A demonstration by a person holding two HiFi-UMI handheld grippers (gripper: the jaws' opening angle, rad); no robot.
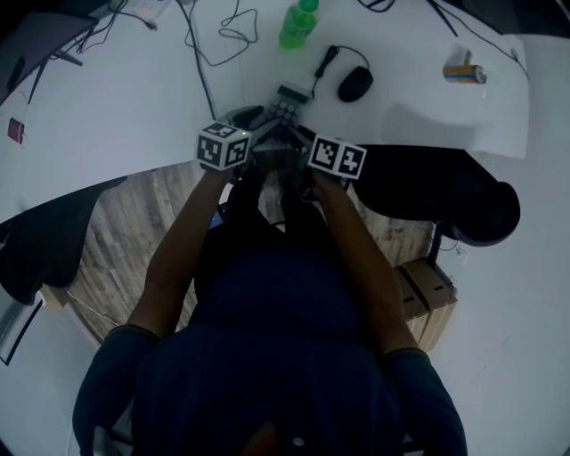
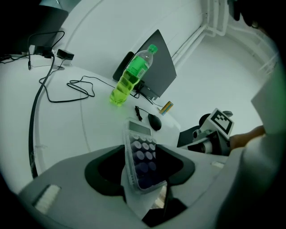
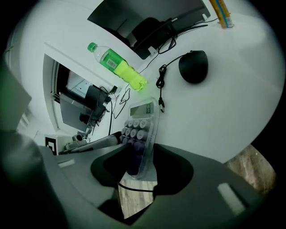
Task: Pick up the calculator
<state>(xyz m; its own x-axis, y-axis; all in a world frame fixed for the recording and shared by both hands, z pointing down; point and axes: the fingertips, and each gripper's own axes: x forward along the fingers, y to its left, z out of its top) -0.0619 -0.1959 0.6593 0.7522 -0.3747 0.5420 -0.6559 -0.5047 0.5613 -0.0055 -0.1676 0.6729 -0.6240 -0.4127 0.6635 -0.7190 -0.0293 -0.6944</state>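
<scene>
The calculator (image 1: 287, 107), clear-cased with round dark keys and its display at the far end, sticks out over the near edge of the white table (image 1: 116, 107). It is tilted up on its side. In the left gripper view the calculator (image 2: 140, 154) stands between the jaws of my left gripper (image 2: 143, 188), which close on its near end. In the right gripper view the calculator (image 3: 140, 134) is nearly edge-on between the jaws of my right gripper (image 3: 136, 172), with wooden floor showing below. Both grippers meet at its near end, the left gripper (image 1: 264, 142) beside the right gripper (image 1: 296, 144).
A green bottle (image 1: 299, 24) lies beyond the calculator, with a black mouse (image 1: 355, 84) and its cable to the right. Loose cables (image 1: 227, 36) cross the far table. A black chair (image 1: 445, 191) and a cardboard box (image 1: 427, 298) stand at the right.
</scene>
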